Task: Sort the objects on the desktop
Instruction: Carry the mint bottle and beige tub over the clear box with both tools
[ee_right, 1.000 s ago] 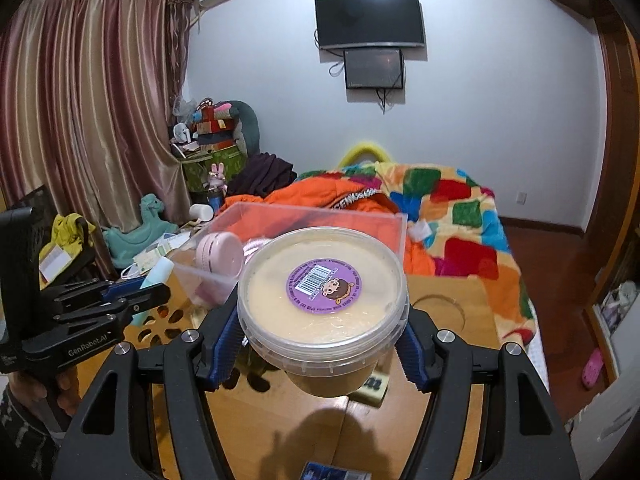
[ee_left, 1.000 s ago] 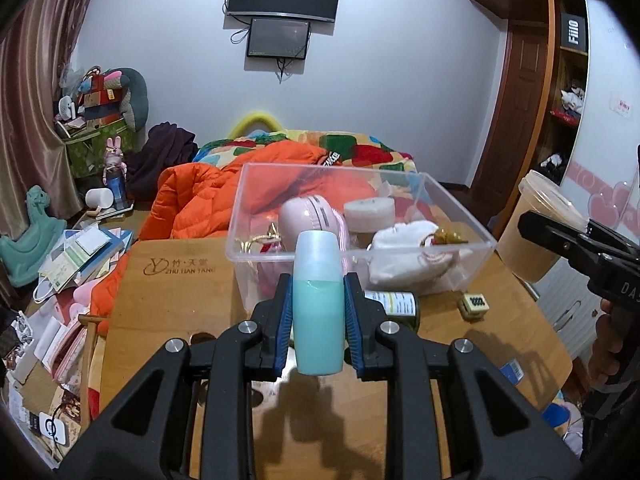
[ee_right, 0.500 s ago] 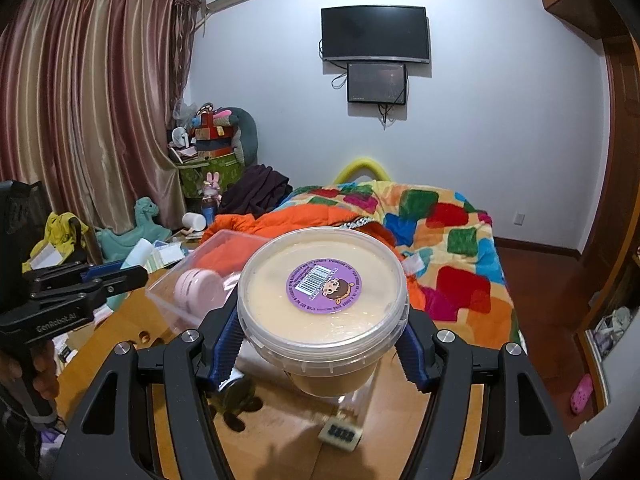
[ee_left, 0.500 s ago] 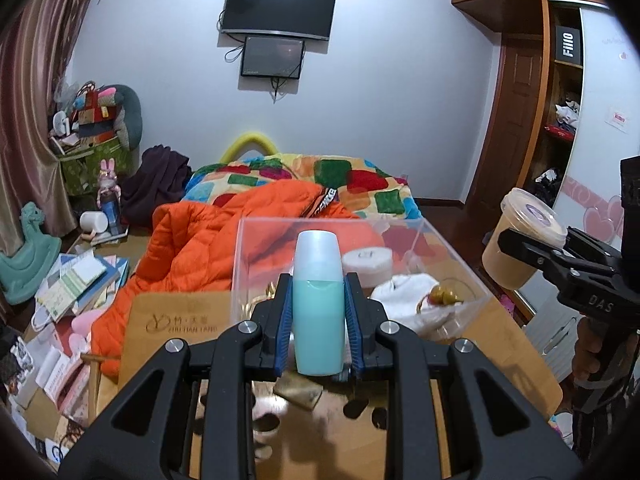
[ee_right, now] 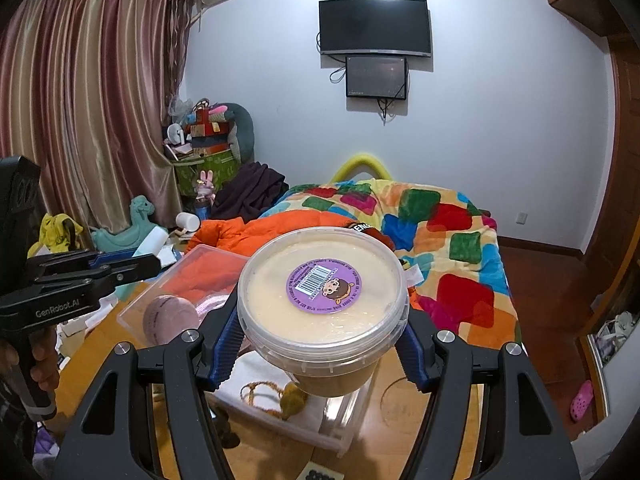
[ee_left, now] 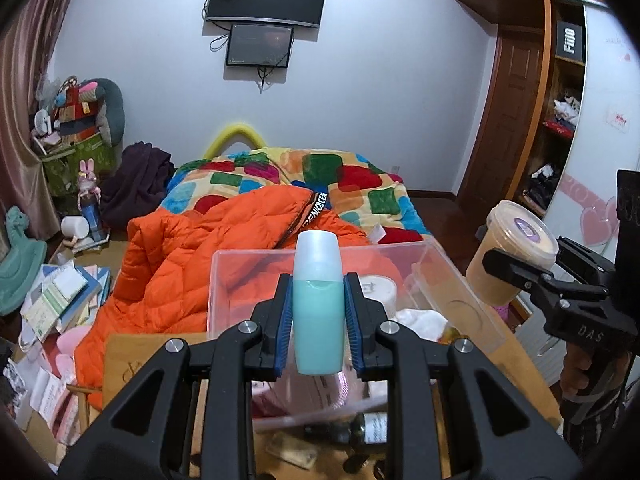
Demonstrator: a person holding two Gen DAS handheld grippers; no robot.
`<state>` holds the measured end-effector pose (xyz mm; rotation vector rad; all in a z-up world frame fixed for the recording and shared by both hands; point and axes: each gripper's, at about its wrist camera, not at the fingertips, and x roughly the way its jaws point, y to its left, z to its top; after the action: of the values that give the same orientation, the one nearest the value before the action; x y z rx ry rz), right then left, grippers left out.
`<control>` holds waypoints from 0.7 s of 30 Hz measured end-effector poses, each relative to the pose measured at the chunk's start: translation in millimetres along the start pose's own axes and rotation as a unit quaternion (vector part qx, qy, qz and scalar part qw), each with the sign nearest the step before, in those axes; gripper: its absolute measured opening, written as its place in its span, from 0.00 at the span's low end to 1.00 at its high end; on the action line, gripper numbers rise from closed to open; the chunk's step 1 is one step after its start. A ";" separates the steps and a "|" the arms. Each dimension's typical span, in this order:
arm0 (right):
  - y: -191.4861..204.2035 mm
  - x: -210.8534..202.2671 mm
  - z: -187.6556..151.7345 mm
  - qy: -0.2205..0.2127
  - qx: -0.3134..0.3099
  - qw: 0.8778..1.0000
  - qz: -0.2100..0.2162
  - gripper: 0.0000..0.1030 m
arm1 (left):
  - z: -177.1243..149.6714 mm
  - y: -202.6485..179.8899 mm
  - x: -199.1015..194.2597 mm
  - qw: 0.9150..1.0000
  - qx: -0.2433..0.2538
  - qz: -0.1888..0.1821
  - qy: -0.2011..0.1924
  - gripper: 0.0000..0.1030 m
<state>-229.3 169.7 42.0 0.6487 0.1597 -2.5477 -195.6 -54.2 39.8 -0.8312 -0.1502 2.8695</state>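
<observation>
A: We note the left gripper (ee_left: 319,316), blue pads clamped narrow on the upright teal plastic bottle with a frosted cap (ee_left: 318,304), above the clear plastic storage bin (ee_left: 472,304).

B: We log the right gripper (ee_right: 320,346), jaws mid-width, gripping the round lidded tub of beige paste with a purple sticker (ee_right: 323,296), over the bin on the wooden desk (ee_right: 404,436).

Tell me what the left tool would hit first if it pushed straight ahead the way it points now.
Likely the clear plastic bin and the items inside; the left tool, shut on the teal bottle, points down over it. Depth is uncertain.
</observation>
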 end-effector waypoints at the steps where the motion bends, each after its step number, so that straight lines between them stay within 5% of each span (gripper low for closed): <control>1: -0.2 5.9 0.2 0.003 0.000 1.000 -0.001 0.61 | 1.3 -1.0 3.6 1.000 0.002 0.000 0.001 0.23; 21: -0.9 80.3 -21.8 0.075 -0.012 0.997 -0.005 0.61 | -13.1 -21.6 69.8 0.997 0.033 -0.009 0.070 0.23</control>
<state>-281.7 139.9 -15.5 0.8324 0.2455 -2.5028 -244.4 -20.3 -4.7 -1.0090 -0.0466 2.7716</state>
